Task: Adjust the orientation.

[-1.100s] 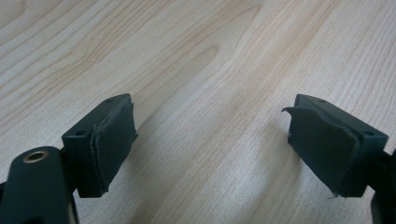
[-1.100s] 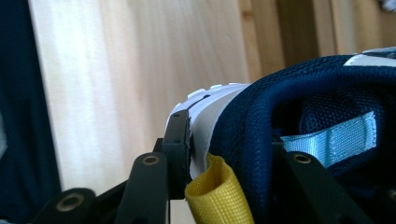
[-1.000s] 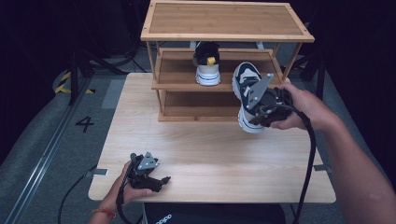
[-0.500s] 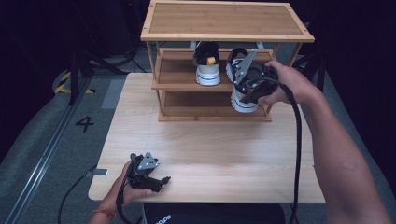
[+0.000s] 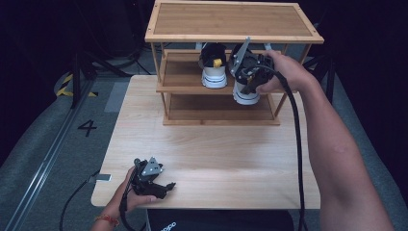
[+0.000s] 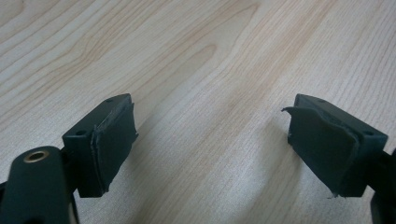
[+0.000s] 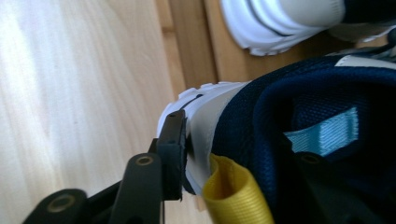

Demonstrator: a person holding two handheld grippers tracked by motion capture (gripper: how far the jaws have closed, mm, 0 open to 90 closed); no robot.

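A navy and white sneaker (image 5: 244, 94) with a yellow heel loop (image 7: 233, 191) hangs at the front edge of the wooden rack's middle shelf (image 5: 183, 89). My right gripper (image 5: 248, 72) is shut on its heel: one jaw lies outside the white heel, the other inside the collar (image 7: 299, 116). A matching sneaker (image 5: 214, 72) stands on that shelf just to the left, its white sole (image 7: 280, 23) close by. My left gripper (image 5: 161, 186) rests low over the table's front left, open, its pads (image 6: 114, 140) wide apart over bare wood.
The rack (image 5: 231, 21) has a broad top board and a lower shelf (image 5: 221, 113), and stands at the table's far side. The right gripper's cable (image 5: 297, 144) trails down along the forearm. Dark floor with a "4" mark (image 5: 87, 127) lies left of the table.
The right gripper has carried the sneaker up and left from beside the rack to the middle shelf's front, next to the other sneaker. The left gripper has stayed put.
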